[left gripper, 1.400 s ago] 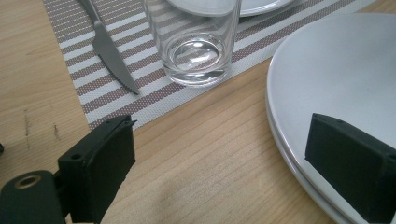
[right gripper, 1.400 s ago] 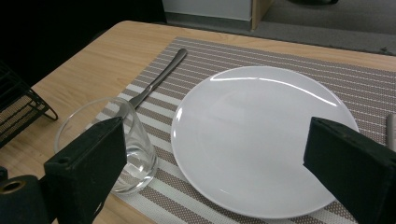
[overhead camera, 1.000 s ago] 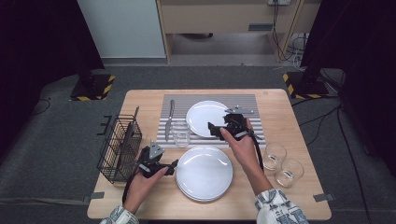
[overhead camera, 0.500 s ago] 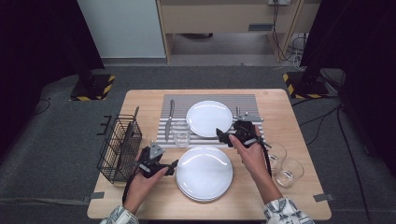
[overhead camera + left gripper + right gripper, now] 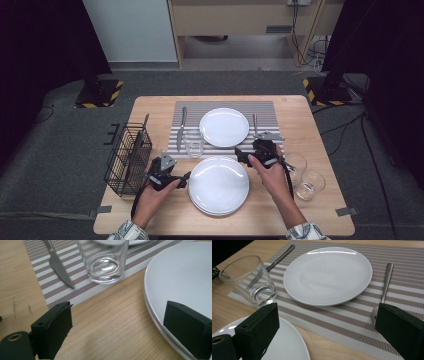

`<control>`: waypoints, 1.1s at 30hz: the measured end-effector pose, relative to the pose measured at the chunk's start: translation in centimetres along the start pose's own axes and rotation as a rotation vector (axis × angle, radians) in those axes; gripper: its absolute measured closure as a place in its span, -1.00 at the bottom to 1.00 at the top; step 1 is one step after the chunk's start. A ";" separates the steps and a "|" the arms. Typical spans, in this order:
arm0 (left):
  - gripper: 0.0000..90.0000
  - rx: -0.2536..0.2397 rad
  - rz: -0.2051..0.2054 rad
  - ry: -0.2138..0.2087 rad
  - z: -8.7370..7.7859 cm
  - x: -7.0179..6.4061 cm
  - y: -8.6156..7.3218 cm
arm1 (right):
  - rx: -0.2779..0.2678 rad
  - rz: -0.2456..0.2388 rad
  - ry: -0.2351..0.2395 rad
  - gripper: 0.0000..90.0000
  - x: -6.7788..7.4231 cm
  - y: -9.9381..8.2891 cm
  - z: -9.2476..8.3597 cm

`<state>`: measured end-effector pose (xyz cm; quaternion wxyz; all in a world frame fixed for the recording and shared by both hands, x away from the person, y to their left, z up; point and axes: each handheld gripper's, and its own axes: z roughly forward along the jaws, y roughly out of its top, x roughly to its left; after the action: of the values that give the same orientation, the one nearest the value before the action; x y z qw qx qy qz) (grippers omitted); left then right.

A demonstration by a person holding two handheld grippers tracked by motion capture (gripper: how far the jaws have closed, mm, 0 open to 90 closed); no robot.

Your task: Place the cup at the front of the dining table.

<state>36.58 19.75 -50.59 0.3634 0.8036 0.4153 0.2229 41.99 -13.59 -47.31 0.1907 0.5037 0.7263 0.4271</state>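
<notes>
Left claw [image 5: 186,177] gapes wide at the near plate stack's [image 5: 218,185] rim on the surface; right claw [image 5: 241,156], also wide, hovers beside it. Glass [image 5: 103,260] and wire basket [image 5: 127,160] look empty.

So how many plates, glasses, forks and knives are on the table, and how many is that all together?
Plates: 3, one on the striped mat and a stack of two at the near edge
Glasses: 3, one on the mat and two at the right
Knives: 1
Forks: 1
Total: 8
</notes>
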 end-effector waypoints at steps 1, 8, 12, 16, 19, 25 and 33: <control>-0.84 0.000 0.001 0.000 0.0 0.0 0.0 | 0.001 -0.003 -0.002 -0.88 0.0 -0.2 0.0; -0.84 0.002 0.002 -0.001 0.1 0.0 -0.1 | 0.023 -0.009 0.004 -0.88 -0.1 -1.7 -0.4; -0.84 0.000 0.000 -0.001 0.0 0.0 -0.1 | 0.027 -0.010 0.007 -0.88 -0.2 -2.5 -0.6; -0.84 -0.001 -0.003 -0.001 0.0 0.0 -0.1 | 0.036 -0.006 0.010 -0.87 -0.2 -3.1 -0.7; -0.84 -0.001 -0.002 -0.003 -0.1 -0.1 -0.1 | 0.034 -0.010 0.010 -0.87 -0.1 -3.4 -0.9; -0.84 -0.006 -0.005 -0.002 -0.1 -0.1 -0.1 | 0.046 -0.017 0.022 -0.88 0.2 -4.2 -1.2; -0.84 -0.008 -0.001 -0.011 -0.3 -0.4 0.0 | 0.062 -0.027 0.028 -0.88 0.8 -5.5 -1.5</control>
<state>36.17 19.50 -50.42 0.3692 0.8031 0.4127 0.2199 37.49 -14.27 -50.77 0.1707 0.4934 0.7486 0.4087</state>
